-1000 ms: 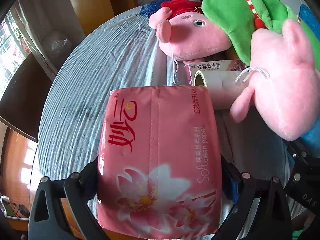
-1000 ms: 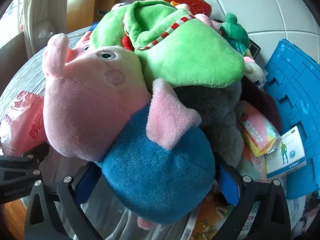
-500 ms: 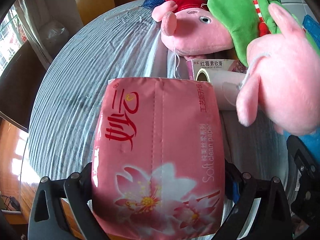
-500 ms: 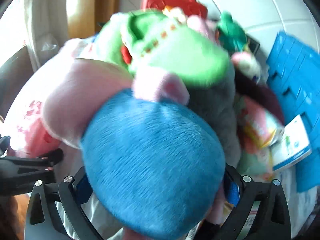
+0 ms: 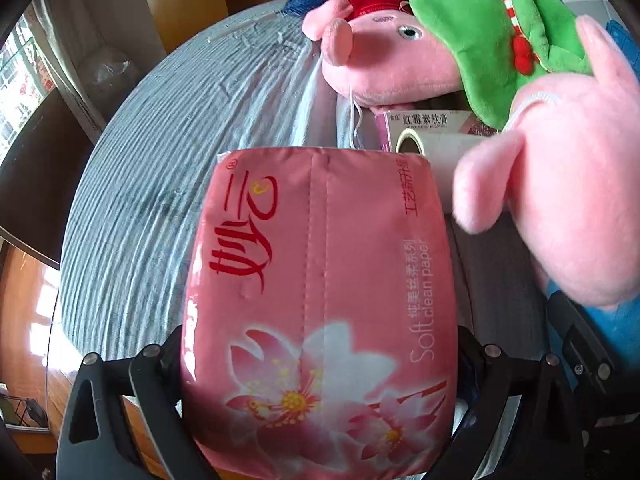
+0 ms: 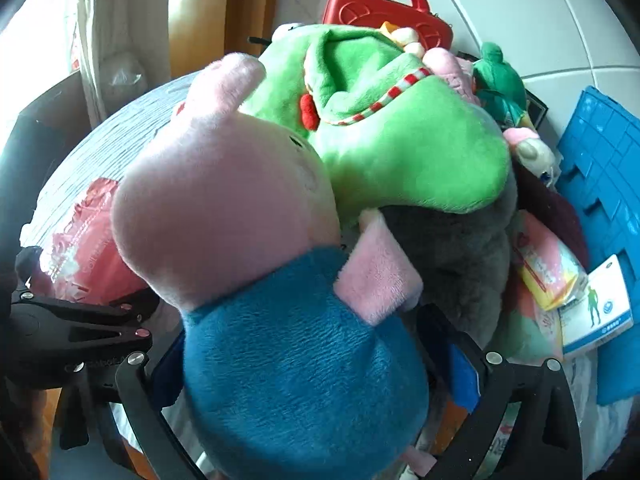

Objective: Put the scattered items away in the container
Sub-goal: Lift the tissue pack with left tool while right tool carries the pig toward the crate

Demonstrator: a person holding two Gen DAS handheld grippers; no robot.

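Since a second ago, both of your loads have lifted: the tissue pack [image 5: 320, 312] now shows the floor beneath its near end, and the blue-bodied pig plush [image 6: 280, 320] has risen and tilted, its head across the green plush [image 6: 400, 140].

Your left gripper [image 5: 320, 384] is clamped on the tissue pack, one finger pressing each long side, the pack pointing away from you over the grey striped cloth [image 5: 160, 160]. Your right gripper [image 6: 316, 376] is squeezed around the plush's blue body, pink head up and to the left of the green plush.

The step in hand looks like carrying: two items picked, neither yet placed. The blue container [image 6: 600, 184] stands to the right of the green plush, at the edge of the right wrist view, and only its wall shows. Next, I judge, you need to swing each load rightward over that wall and let go only once it is inside; the soft pack could slip if the squeeze eases early.

Counted: one tissue pack, two pink pig plushes (the held one and a second pig plush [image 5: 384, 64] lying left of the green plush), one green plush, one red case [image 6: 384, 12] behind it, one white roll [image 5: 436, 156] and one ointment box [image 5: 424, 120] below it.
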